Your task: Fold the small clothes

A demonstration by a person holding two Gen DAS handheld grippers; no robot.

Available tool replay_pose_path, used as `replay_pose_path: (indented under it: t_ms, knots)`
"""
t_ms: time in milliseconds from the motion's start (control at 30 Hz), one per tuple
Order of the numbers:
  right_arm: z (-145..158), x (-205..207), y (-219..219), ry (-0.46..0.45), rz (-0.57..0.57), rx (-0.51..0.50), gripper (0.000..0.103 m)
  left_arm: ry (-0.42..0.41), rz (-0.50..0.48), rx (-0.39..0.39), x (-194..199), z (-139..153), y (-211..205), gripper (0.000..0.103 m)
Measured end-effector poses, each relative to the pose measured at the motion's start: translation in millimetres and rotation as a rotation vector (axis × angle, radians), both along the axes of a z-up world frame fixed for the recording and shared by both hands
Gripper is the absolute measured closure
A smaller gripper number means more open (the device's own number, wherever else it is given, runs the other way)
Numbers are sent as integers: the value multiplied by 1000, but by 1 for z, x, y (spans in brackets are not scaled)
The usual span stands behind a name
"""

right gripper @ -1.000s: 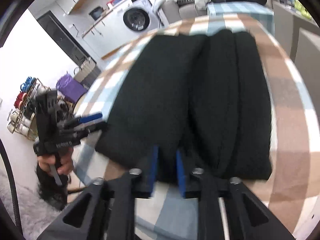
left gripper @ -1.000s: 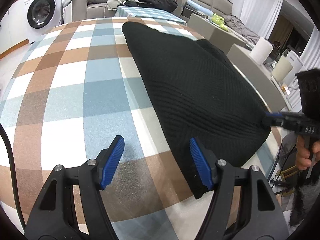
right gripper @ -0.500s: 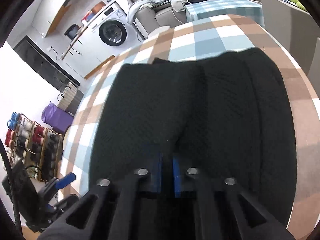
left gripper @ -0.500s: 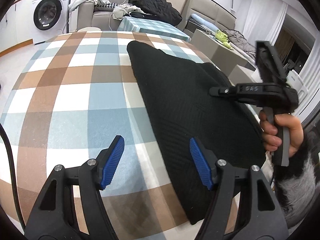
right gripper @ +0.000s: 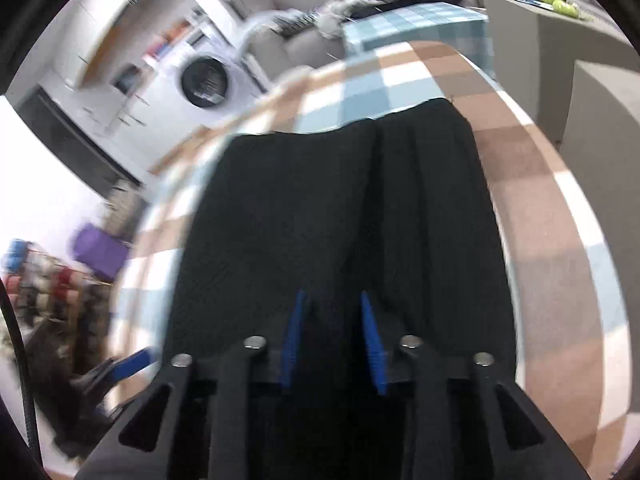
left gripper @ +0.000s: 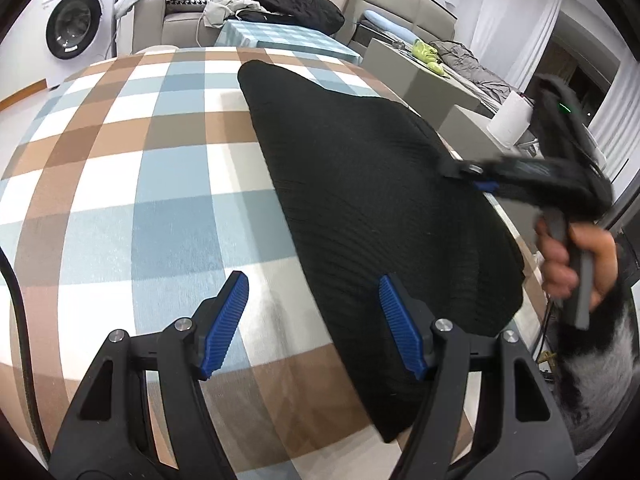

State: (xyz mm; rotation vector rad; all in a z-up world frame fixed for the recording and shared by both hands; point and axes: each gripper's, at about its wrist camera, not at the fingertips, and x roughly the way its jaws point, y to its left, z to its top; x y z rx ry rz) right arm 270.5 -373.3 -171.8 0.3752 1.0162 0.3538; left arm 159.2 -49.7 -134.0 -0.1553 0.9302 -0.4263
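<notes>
Left tongs (left gripper: 314, 320) gape wide; right tongs (right gripper: 332, 336) part-open over black garment (right gripper: 340, 208).

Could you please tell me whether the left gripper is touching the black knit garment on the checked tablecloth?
Cannot tell. In the left wrist view, the left gripper is open, and its right finger overlaps the black knit garment without showing contact or gap.

The tablecloth (left gripper: 120, 184) carried a check of brown, light blue and white. The knit garment (left gripper: 360, 184) on it was plain black with a fine ribbed texture. Both grippers had black frames; the left gripper (left gripper: 314, 320) and the right gripper (right gripper: 330, 340) bore ridged blue pads. At far left, the washing machine (left gripper: 74, 24) was white with a dark door.
</notes>
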Motion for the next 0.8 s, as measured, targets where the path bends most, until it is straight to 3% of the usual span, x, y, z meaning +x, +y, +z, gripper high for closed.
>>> replay_pose_path:
  t_ms: [167, 300, 433, 467, 500, 567, 700, 800]
  knots:
    - [2, -78, -11, -22, 54, 43, 64, 21, -16, 15, -8, -6, -2, 37]
    - [9, -121, 2, -57, 123, -20, 64, 34, -38, 30, -19, -11, -4, 37]
    - [-6, -127, 20, -52, 186, -94, 64, 40, -39, 34, -22, -15, -4, 37]
    - [-11, -125, 24, -45, 191, -138, 70, 43, -37, 37, -21, -16, -3, 37]
    - [-14, -124, 27, -42, 208, -152, 84, 44, -35, 37, -22, -16, -3, 37]
    - [-9, -124, 30, -56, 247, -164, 95, 45, -32, 40, -21, -17, -2, 37]
    - [26, -135, 15, -123, 279, -71, 96, 38, -24, 67, -22, -17, -1, 37]
    - [5, -126, 9, -33, 241, -165, 96, 43, -23, 65, -21, -18, -1, 37]
